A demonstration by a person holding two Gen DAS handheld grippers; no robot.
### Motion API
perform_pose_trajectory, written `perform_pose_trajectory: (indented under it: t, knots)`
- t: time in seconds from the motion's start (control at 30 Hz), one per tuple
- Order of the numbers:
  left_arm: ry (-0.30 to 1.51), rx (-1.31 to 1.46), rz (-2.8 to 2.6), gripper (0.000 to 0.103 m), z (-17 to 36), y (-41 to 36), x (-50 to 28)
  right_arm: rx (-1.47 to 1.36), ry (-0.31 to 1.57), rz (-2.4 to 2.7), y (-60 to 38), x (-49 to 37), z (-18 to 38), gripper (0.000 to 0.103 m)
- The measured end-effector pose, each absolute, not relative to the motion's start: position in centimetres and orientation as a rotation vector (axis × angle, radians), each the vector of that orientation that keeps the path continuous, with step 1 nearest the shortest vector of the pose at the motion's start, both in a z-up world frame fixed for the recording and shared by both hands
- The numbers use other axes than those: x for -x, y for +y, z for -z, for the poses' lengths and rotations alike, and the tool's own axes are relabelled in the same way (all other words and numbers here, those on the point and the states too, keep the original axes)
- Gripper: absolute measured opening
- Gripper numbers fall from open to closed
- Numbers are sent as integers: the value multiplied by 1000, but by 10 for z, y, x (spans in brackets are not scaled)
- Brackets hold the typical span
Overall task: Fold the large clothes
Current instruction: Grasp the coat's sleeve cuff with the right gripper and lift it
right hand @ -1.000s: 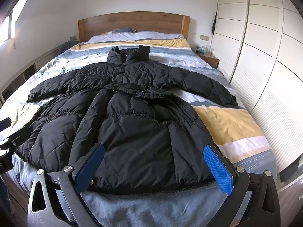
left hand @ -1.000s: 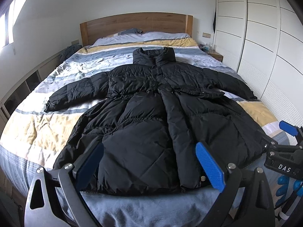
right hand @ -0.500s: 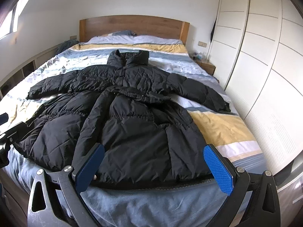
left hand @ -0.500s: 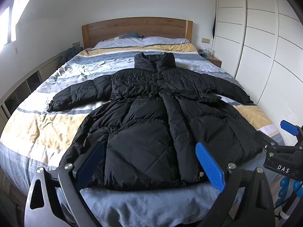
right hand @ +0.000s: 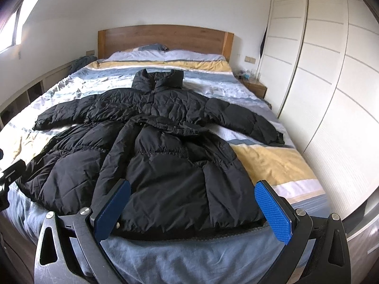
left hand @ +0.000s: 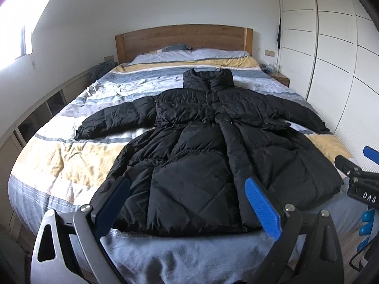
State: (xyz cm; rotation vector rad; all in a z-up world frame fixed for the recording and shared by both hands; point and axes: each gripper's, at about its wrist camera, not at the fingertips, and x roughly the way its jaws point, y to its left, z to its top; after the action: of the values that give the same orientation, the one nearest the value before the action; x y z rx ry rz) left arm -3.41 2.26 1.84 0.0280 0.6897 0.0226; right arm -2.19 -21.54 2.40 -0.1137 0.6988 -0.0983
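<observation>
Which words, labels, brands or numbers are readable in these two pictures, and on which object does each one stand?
"DAS": white letters on the black body of the right gripper, seen at the right edge of the left wrist view; the frame edge may cut the word off.
Black puffer coat: no readable label or brand.
Small items on the bedside table: too small and blurred to read.
Nothing else carries text.

White walls, wooden headboard [left hand: 183, 39], striped bed [left hand: 59, 156], white wardrobe [right hand: 331, 75], bright window [left hand: 14, 35].
</observation>
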Motion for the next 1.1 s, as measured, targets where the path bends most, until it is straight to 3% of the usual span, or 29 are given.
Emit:
perform_pose_trajectory:
  t: [0.33,0.63,0.77,1.1]
  knots:
    - [818,-61,28,99,32,22,-60,-176,803,127,-308,-100,17,103]
    - [811,-37,115,99,60,-6,-197,-624,832,187,-458,-264,105,102]
    - [865,-55,130,99,68,-11,-236,-835,824,215,-504,-297,143,87]
    - [1034,-68,47,99,76,9,-276,-1119,620,323,-576,-321,162,86]
